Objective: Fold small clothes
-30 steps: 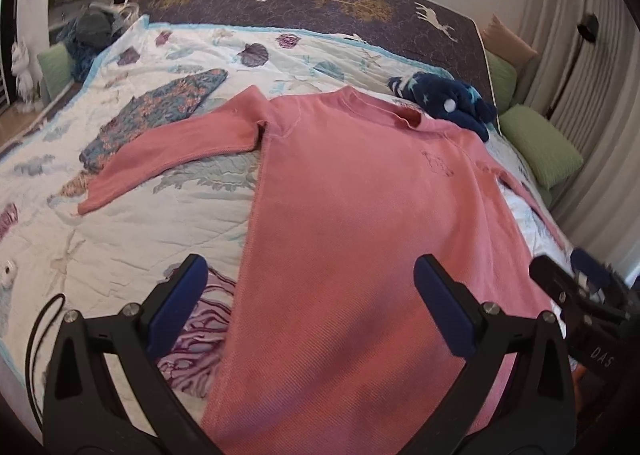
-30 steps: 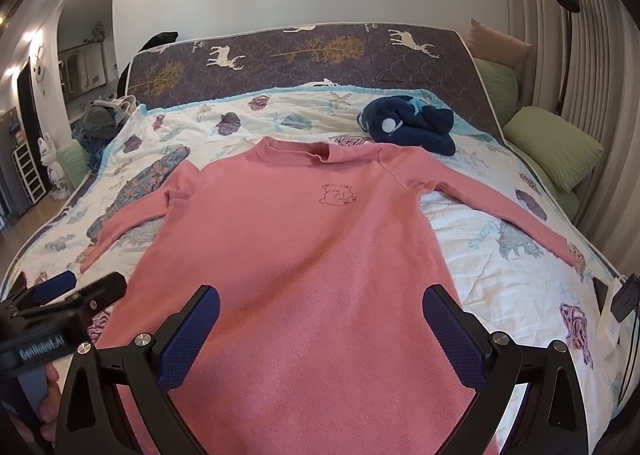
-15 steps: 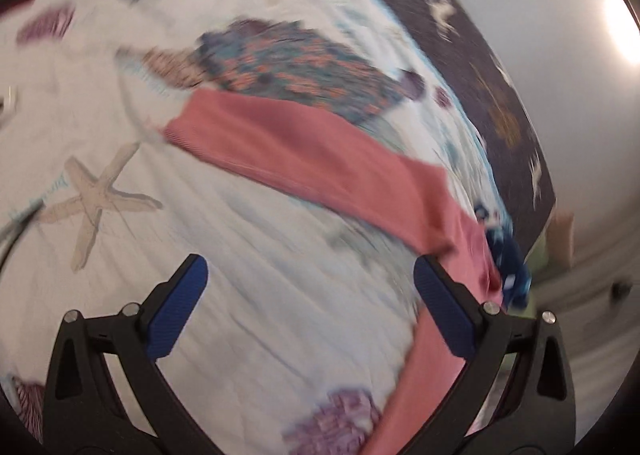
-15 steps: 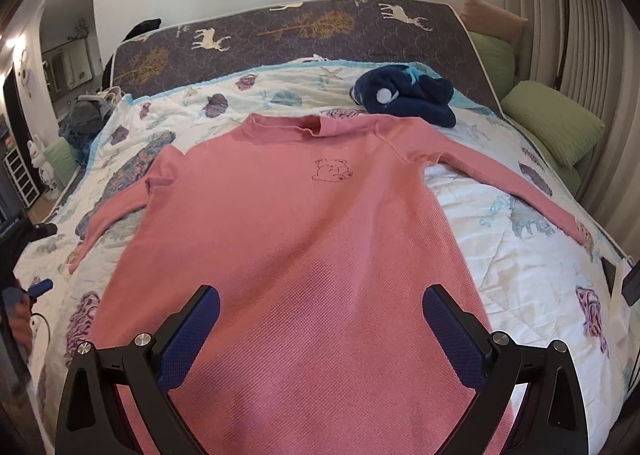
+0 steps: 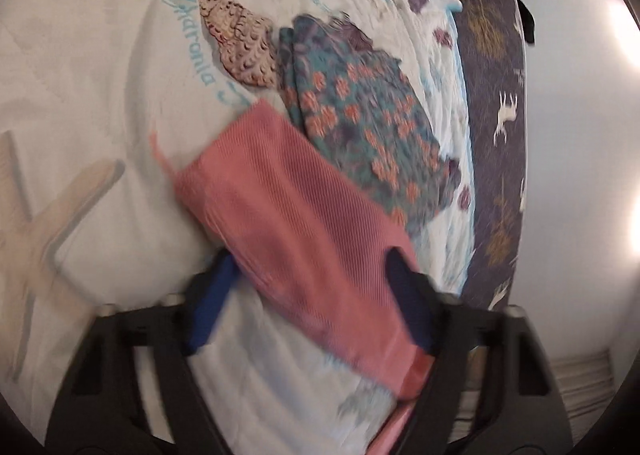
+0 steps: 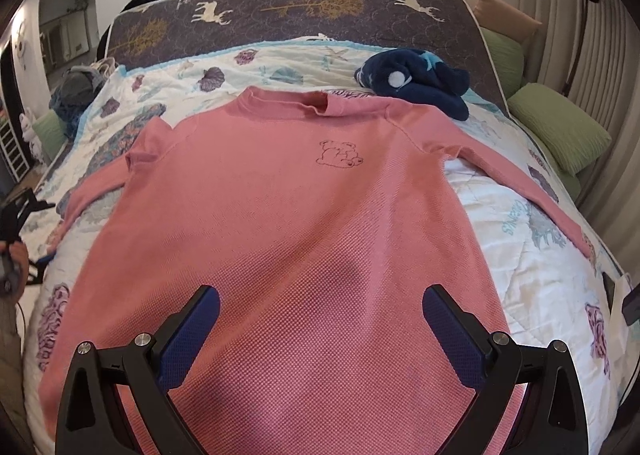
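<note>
Both hand-held grippers are being held over the bed (image 6: 532,279). In the left wrist view, the left hand-held gripper (image 5: 308,295) is being kept with its blue pads apart, and the cuff end of the pink shirt's sleeve (image 5: 288,215) is lying between them; whether the pads are touching the fabric cannot be told, since the picture is blurred. Just beside the sleeve, towards the head of the bed, a floral garment (image 5: 360,111) is lying on the shell-printed quilt (image 5: 100,75).

In the right wrist view, the right hand-held gripper (image 6: 320,335) is being held with its fingers wide apart above the lower part of the pink shirt (image 6: 300,215), nothing being gripped. The shirt is being displayed flat on the middle of the bed, front up, collar towards the headboard (image 6: 280,11), with both sleeves spread out towards the left and right edges of the bed. A small bear outline (image 6: 340,153) is showing on the chest. A dark blue plush toy (image 6: 416,81) is lying near the head of the bed, just beside the collar. Green pillows (image 6: 560,131) are lying by the bed's right edge.
</note>
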`<action>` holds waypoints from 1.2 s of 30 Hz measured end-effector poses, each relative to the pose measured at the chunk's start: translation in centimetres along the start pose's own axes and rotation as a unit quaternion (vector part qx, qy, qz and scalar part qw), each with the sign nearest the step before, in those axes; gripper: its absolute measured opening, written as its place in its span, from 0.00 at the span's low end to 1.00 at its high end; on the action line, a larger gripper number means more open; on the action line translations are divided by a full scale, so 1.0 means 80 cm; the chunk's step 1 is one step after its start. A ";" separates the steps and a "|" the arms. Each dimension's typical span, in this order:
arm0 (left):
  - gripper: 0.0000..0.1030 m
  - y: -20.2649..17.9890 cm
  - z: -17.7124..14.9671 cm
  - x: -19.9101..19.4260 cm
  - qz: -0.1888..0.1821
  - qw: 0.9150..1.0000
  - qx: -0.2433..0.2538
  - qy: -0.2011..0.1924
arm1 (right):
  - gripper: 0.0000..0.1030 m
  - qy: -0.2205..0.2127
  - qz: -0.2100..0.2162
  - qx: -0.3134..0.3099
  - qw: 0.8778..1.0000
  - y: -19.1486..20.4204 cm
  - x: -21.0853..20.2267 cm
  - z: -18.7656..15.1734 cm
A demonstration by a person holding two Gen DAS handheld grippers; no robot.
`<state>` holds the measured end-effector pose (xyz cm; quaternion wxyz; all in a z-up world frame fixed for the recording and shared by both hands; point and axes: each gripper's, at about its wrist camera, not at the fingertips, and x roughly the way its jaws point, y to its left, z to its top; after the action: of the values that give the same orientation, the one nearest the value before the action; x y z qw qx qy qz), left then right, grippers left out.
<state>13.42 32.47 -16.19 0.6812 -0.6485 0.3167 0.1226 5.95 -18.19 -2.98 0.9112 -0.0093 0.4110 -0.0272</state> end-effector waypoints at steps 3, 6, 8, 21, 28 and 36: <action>0.03 0.007 0.013 0.005 -0.013 1.000 -0.001 0.016 | 1.00 0.007 -0.001 -0.004 1.000 0.002 0.005 0.000; 0.03 -0.023 0.003 -0.021 -0.017 0.998 0.055 -0.025 | 1.00 0.006 0.002 0.000 1.000 -0.001 0.005 0.002; 0.03 -0.064 -0.011 -0.041 -0.020 0.992 0.117 -0.051 | 1.00 0.001 0.001 0.004 1.000 -0.005 0.004 0.005; 0.03 -0.312 -0.358 -0.011 -0.114 0.793 0.599 0.000 | 1.00 -0.027 0.032 0.070 0.997 -0.064 -0.006 0.018; 0.12 -0.250 -0.497 0.075 -0.035 0.722 0.672 0.159 | 1.00 -0.003 0.058 0.172 0.983 -0.136 0.003 0.010; 0.49 -0.240 -0.456 0.023 -0.038 0.751 0.646 0.132 | 0.92 0.012 0.152 0.216 0.964 -0.165 0.025 0.033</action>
<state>15.99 -5.54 -0.30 0.8932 -0.0753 0.3826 -0.2241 8.70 -31.50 -2.22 0.8801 0.2506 0.4026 0.0236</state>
